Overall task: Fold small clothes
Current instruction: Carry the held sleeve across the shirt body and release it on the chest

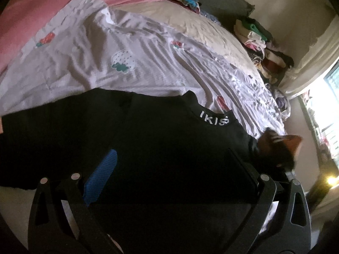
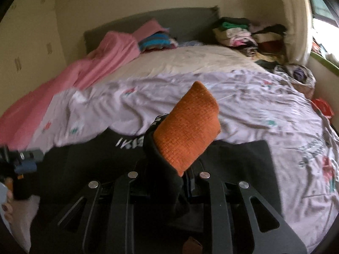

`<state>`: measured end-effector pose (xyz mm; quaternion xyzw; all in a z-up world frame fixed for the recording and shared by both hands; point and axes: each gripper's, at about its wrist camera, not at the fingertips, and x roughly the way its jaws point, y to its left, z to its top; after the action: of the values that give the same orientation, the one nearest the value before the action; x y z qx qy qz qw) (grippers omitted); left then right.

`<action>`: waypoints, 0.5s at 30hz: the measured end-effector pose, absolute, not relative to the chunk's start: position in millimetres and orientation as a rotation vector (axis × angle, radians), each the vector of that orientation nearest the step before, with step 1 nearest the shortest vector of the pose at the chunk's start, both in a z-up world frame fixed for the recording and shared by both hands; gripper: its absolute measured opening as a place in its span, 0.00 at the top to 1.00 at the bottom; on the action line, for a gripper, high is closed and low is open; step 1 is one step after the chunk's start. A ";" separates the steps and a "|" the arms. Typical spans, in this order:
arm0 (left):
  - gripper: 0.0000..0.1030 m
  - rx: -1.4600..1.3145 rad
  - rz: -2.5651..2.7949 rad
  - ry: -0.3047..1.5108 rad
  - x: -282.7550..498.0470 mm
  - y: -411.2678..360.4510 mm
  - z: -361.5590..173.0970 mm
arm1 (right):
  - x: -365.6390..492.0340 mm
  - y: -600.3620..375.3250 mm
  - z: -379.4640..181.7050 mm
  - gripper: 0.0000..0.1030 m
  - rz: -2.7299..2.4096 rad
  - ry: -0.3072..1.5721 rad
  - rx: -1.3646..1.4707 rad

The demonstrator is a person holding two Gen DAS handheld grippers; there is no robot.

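The black top (image 1: 161, 148), its sleeve pinched in the right hand-held gripper (image 2: 169, 148), should be drawn flat across the body while the wide-open left hand-held gripper (image 1: 169, 167) hovers above.

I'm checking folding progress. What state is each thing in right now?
Black top: spread flat on the bed, collar lettering up, one sleeve lifted.
Sleeve: raised off the top, pinched by the right gripper.
Left gripper: open, over the top.
Sheet: wrinkled.
Clothes pile: stacked at the bed's far corner.
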<state>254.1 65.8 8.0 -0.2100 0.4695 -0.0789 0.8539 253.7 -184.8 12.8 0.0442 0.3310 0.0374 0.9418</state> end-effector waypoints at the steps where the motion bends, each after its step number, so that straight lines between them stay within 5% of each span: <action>1: 0.08 -0.465 -0.172 0.989 253.6 71.3 5.5 | 255.1 -176.2 8.4 0.80 0.086 0.683 0.073; 10: 0.08 -0.580 -0.205 1.007 249.4 99.5 -15.9 | 257.8 -84.8 -36.5 0.73 0.224 0.753 -0.147; 15: 0.09 -0.612 -0.231 1.016 247.6 104.6 -23.0 | 238.7 -56.5 -45.2 0.47 0.327 0.735 -0.259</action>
<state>247.6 104.6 -23.0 -0.2876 0.4778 -0.1084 0.8229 238.7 -56.5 -45.2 -0.1256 0.3566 0.1588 0.9120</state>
